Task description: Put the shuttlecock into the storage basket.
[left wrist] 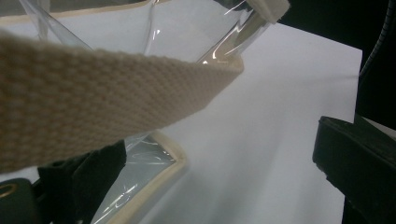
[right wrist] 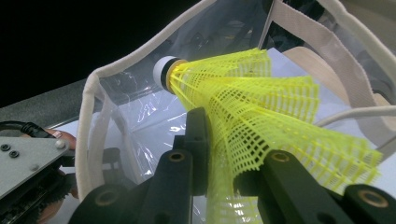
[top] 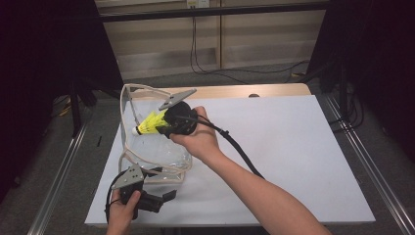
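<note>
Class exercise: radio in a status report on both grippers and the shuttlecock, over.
Right gripper shut on yellow shuttlecock, over clear bag mouth. Left gripper at bag's near edge, strap across its view. Nothing blocking.

Bright overhead light washes the white worktop (top: 293,147) evenly; the surroundings fall to black. Glare streaks the clear plastic bag (right wrist: 140,116) beyond the jaws, and the woven strap (left wrist: 93,107) above them blurs.
</note>
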Action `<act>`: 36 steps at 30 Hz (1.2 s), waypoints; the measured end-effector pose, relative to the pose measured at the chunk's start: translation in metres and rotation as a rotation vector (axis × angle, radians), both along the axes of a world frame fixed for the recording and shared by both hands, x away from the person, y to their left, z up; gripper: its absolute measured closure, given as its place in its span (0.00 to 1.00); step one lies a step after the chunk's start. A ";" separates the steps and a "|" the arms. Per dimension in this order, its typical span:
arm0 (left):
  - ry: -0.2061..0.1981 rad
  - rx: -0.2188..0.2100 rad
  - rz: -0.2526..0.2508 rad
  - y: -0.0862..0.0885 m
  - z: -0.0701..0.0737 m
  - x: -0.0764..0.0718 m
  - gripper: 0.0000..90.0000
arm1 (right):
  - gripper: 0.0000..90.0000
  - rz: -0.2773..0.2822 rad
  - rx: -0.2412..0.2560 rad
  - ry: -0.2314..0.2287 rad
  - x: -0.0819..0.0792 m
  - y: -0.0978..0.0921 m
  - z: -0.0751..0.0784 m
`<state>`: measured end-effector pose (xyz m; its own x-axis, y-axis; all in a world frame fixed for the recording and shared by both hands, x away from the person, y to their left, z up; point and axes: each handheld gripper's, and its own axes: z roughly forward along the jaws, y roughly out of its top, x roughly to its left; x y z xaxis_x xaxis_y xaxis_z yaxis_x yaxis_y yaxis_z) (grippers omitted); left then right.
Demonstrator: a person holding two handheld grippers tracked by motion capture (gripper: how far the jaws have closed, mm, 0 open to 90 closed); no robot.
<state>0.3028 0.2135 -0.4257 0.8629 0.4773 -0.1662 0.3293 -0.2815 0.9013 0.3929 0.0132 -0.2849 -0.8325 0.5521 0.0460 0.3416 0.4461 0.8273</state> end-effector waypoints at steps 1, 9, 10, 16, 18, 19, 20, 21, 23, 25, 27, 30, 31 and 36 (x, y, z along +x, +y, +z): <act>0.000 0.000 0.000 0.000 0.000 0.000 0.03 | 0.88 0.000 -0.001 0.005 0.000 0.002 -0.001; -0.001 -0.003 -0.002 0.000 0.000 0.000 0.03 | 0.88 -0.011 -0.001 0.026 0.006 0.011 -0.009; 0.001 -0.005 -0.002 0.000 0.000 0.000 0.03 | 0.88 -0.014 -0.004 0.022 0.007 0.013 -0.010; 0.000 -0.005 0.000 0.000 0.000 0.000 0.03 | 0.88 -0.023 -0.005 0.037 0.011 0.019 -0.016; 0.002 -0.010 0.001 0.000 0.000 -0.001 0.03 | 0.88 -0.029 -0.008 0.035 0.012 0.021 -0.017; 0.001 -0.010 0.000 0.000 0.000 -0.001 0.03 | 0.88 -0.027 -0.010 0.034 0.012 0.022 -0.018; 0.001 -0.010 0.000 0.000 0.000 -0.001 0.03 | 0.88 -0.029 -0.013 0.035 0.012 0.023 -0.018; 0.001 -0.010 0.000 0.000 0.000 0.000 0.03 | 0.88 -0.032 -0.011 0.035 0.012 0.023 -0.019; 0.001 -0.011 0.000 0.000 0.000 -0.001 0.03 | 0.88 -0.029 -0.010 0.035 0.013 0.025 -0.020; 0.001 -0.011 0.001 0.000 0.000 -0.001 0.03 | 0.88 -0.029 -0.016 0.035 0.014 0.027 -0.021; 0.001 -0.010 0.000 0.000 0.000 -0.001 0.03 | 0.88 -0.031 -0.017 0.035 0.014 0.029 -0.022; 0.001 -0.011 0.000 0.000 0.000 -0.001 0.03 | 0.88 -0.032 -0.019 0.036 0.015 0.031 -0.024; 0.000 -0.011 0.000 0.000 0.000 -0.001 0.03 | 0.88 -0.033 -0.016 0.039 0.016 0.032 -0.024; 0.001 -0.012 0.001 0.000 0.000 -0.001 0.03 | 0.88 -0.034 -0.028 0.039 0.017 0.036 -0.027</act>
<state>0.3023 0.2134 -0.4257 0.8623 0.4761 -0.1726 0.3304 -0.2705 0.9042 0.4100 0.0492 -0.3118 -0.8109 0.5819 0.0624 0.3888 0.4559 0.8006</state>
